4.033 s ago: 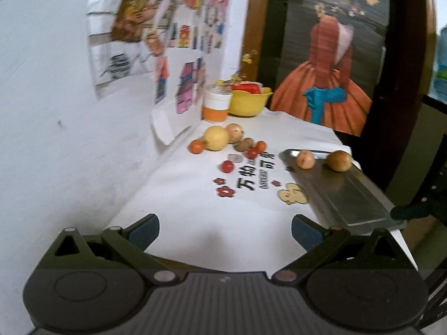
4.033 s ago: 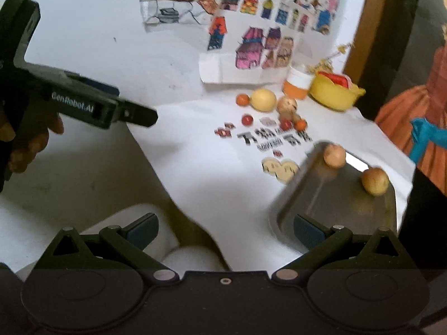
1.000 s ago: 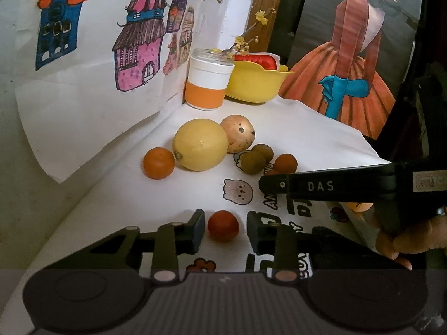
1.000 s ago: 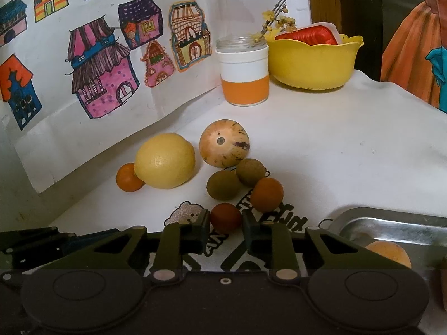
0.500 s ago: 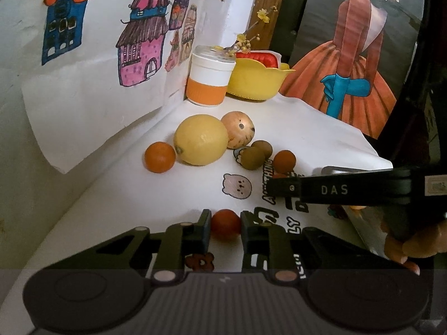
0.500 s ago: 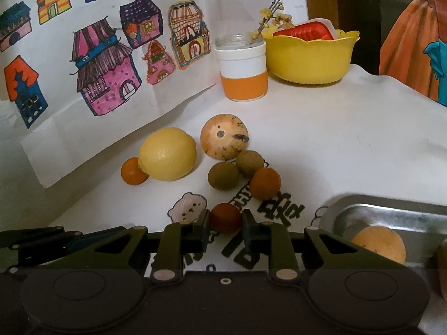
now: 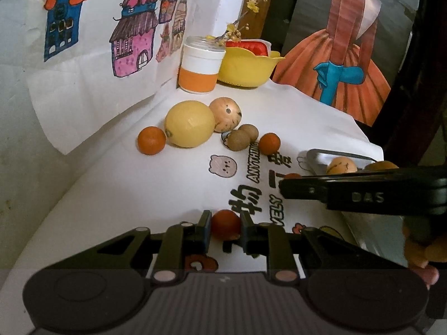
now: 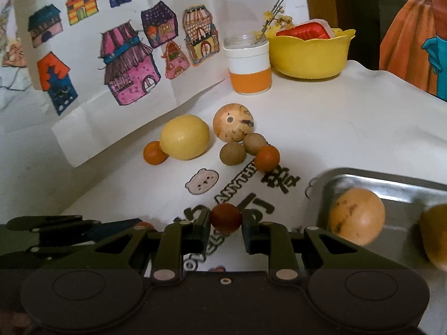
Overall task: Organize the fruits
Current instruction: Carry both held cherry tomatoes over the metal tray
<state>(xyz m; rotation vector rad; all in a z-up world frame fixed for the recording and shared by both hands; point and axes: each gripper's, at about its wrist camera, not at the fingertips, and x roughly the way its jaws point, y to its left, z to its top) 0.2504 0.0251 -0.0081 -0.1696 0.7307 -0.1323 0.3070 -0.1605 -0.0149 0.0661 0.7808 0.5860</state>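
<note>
L gripper (image 7: 225,227) pinching small round red fruit (image 7: 225,224); R gripper (image 8: 225,224) pinching small dark-red round fruit (image 8: 225,218), shiny metal tray (image 8: 391,180) near right.

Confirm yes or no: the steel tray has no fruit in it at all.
No. In the right wrist view the tray holds a pale orange fruit, with a second fruit at the picture's right edge.

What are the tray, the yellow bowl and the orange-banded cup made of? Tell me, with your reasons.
Tray: metal, probably stainless steel; grey, shiny, with bright glare and a rolled rim.
Yellow bowl: likely plastic; an even, glossy yellow with a moulded scalloped rim.
Orange-banded cup: probably plastic, smooth white and orange; its top looks clear, plastic or glass, I cannot tell.
</note>
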